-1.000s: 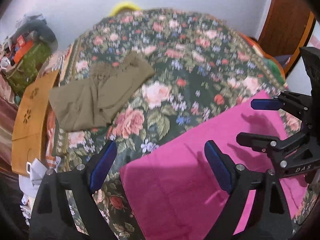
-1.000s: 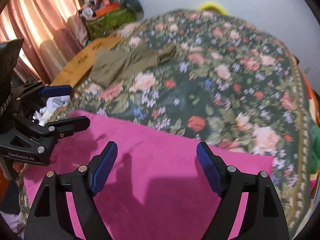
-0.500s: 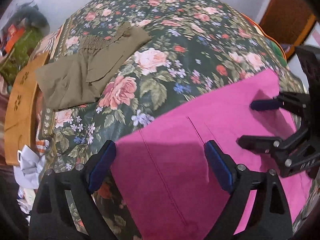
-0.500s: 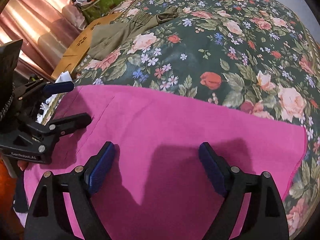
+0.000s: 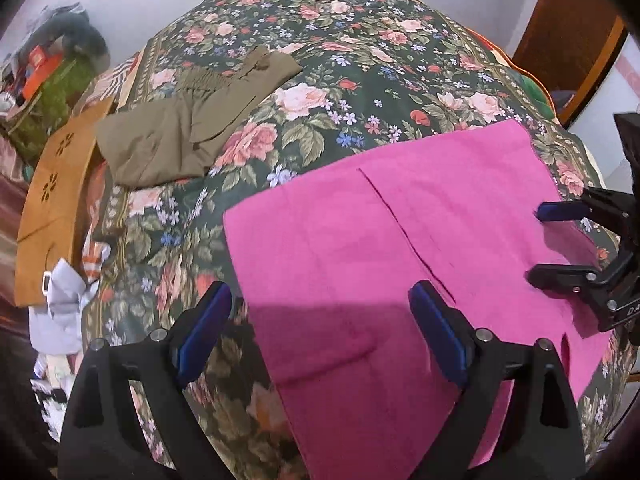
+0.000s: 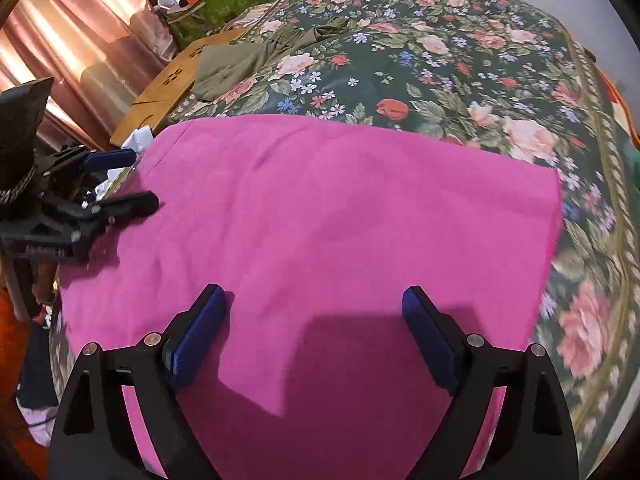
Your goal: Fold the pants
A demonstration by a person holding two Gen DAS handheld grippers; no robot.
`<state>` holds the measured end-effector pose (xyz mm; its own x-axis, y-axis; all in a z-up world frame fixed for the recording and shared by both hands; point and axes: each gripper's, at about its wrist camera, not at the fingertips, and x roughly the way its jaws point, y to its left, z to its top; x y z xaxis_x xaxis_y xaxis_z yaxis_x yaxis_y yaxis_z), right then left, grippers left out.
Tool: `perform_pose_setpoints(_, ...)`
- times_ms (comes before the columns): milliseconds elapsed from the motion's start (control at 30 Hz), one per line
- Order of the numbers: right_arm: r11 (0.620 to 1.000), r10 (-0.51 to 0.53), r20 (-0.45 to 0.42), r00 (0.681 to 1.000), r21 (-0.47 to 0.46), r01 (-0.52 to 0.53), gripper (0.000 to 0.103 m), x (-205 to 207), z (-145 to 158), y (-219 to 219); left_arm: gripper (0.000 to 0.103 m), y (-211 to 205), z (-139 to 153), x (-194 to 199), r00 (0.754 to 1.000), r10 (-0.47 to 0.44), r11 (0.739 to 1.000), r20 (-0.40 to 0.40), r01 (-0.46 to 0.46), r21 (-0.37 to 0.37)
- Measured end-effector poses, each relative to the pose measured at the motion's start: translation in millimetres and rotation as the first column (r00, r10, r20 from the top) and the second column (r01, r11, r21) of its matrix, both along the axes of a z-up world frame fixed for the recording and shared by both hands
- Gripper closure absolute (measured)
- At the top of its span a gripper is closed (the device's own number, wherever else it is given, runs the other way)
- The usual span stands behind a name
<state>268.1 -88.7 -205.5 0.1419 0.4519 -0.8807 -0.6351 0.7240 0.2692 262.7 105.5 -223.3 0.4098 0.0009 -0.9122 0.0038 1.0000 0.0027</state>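
1. Pants (image 5: 400, 260) in bright pink lie spread flat across the near part of the floral bedspread (image 5: 360, 80), already doubled into a broad rectangle, with a seam or leg edge running as a dark line down the middle in the left wrist view; in the right wrist view the same cloth (image 6: 340, 220) fills the near half of the picture, its far edge straight and its right corner square

2. Olive pants (image 5: 180, 132) sit folded well apart from them, at the far left of the bed beside a wooden board (image 5: 52, 184); treat that pair as out of this step

3. You appear to be between folds: neither tool holds any cloth, so the step in hand looks like positioning for the next grasp

4. Your left gripper (image 5: 320, 332) hangs over the pink cloth's left edge with its jaws spread wide and nothing between them; your right gripper (image 6: 312, 332) hovers over the near right part, its jaws having just been opening and now equally wide, also empty

5. For the next move, I judge you need each tool at a near corner or edge, a pad slipped beneath the layers, and both pinches closed together so the fold carries over evenly
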Motion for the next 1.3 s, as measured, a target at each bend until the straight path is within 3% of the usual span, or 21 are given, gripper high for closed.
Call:
perform_pose_setpoints(400,0.996,-0.090,0.047,0.995,-0.007,0.090,0.015,-36,9,-44,0.010,1,15,-47,0.997,0.057,0.998,0.043,-0.058,0.020)
perform_pose_setpoints(767,0.994,-0.104,0.094,0.990,-0.036,0.108,0.015,-60,18,-60,0.010,1,23,-71,0.989,0.127,0.992,0.074,-0.128,0.013)
perform_pose_setpoints(933,0.993,-0.117,0.153,0.981,0.027,0.114,0.015,-64,41,-55,0.010,2,36,-82,0.981,0.156,0.987,0.114,-0.159,0.021)
perform_pose_setpoints(1100,0.985,-0.155,0.231,0.961,0.105,0.133,0.015,-70,61,-38,0.010,3,44,-97,0.973,0.193,0.981,0.126,-0.187,-0.058)
perform_pose_setpoints(1300,0.983,-0.145,0.211,0.967,0.144,0.116,0.015,-78,52,-18,0.010,-7,34,-111,0.979,0.180,0.982,0.093,-0.173,-0.079)
